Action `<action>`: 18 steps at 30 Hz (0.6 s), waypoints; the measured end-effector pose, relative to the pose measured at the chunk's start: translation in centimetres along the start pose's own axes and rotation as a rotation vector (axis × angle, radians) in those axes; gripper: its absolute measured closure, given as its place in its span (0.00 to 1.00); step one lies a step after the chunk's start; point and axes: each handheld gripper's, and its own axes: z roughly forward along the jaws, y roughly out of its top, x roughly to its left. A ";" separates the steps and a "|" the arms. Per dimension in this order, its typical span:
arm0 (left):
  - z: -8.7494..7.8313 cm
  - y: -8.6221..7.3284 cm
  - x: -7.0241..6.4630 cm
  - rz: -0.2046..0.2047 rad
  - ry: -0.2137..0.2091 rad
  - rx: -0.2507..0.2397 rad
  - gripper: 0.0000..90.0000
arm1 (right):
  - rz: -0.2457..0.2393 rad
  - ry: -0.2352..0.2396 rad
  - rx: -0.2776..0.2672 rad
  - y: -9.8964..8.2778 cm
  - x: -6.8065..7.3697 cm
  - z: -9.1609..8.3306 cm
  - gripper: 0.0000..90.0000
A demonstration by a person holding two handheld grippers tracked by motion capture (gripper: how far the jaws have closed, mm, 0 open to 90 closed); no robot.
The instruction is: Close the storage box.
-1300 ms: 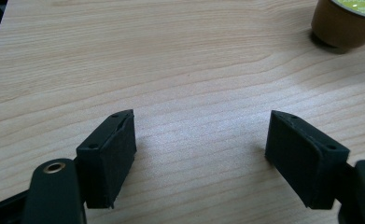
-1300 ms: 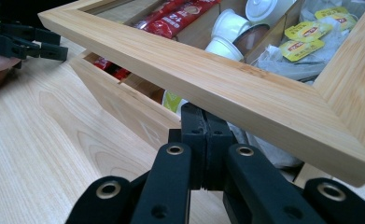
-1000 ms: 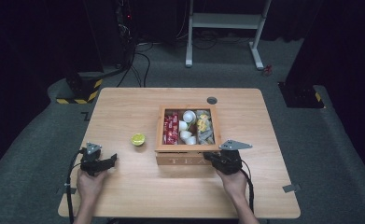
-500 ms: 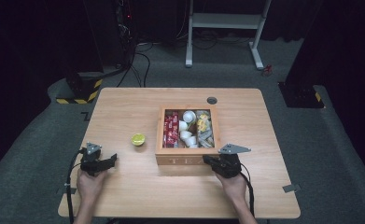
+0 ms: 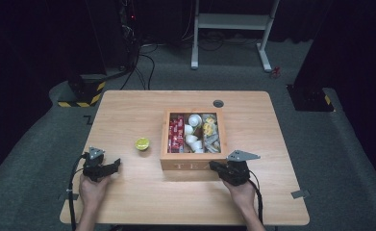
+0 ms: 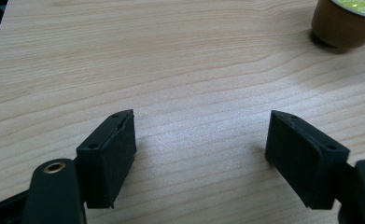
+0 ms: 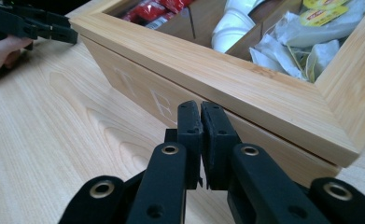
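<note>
The wooden tea box (image 5: 193,163) sits open at the middle of the table (image 5: 128,207), its compartments already holding red sachets (image 5: 176,134), white cups (image 5: 192,129) and paper-wrapped tea bags (image 5: 211,134). One pod (image 5: 142,144), brown-walled with a yellow-green lid, stands alone on the table just left of the box, so the sorting looks nearly finished, with this last piece probably left to go in. The right gripper (image 5: 216,167) rests against the box's front wall, near its right corner; its jaws have just been opening a sliver yet stand nearly pressed together with nothing between them. The left gripper (image 5: 109,166) lies well to the left of the box and nearer the person than the pod, jaws spread wide over bare wood, holding nothing. The right gripper view brings out what the high view blurs: the letters carved in the box's front, the seam below its rim, and the crumpled wrappers with yellow tags (image 7: 322,11). The left gripper view shows the pod's brown wall (image 6: 341,28) ahead and to the right of the spread jaws.
</note>
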 end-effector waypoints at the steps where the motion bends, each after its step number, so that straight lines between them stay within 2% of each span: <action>1: 0.0 0.0 0.0 0.000 0.000 0.000 0.27 | -0.002 0.003 -0.007 0.0 0.0 -0.2 0.95; 5: 0.0 0.0 0.0 -0.001 0.002 -0.003 0.27 | 0.007 0.003 -0.025 0.2 -0.2 -1.0 0.92; 8: 0.0 0.0 0.0 0.000 0.002 -0.003 0.27 | 0.009 0.013 -0.065 0.5 -0.5 -1.7 0.87; 11: 0.0 0.0 0.0 -0.001 0.003 -0.004 0.27 | 0.015 0.025 -0.070 0.9 -0.5 -2.2 0.81; 18: 0.0 0.0 0.0 0.000 0.003 -0.004 0.27 | -0.006 0.014 -0.108 2.1 -0.9 -3.5 0.70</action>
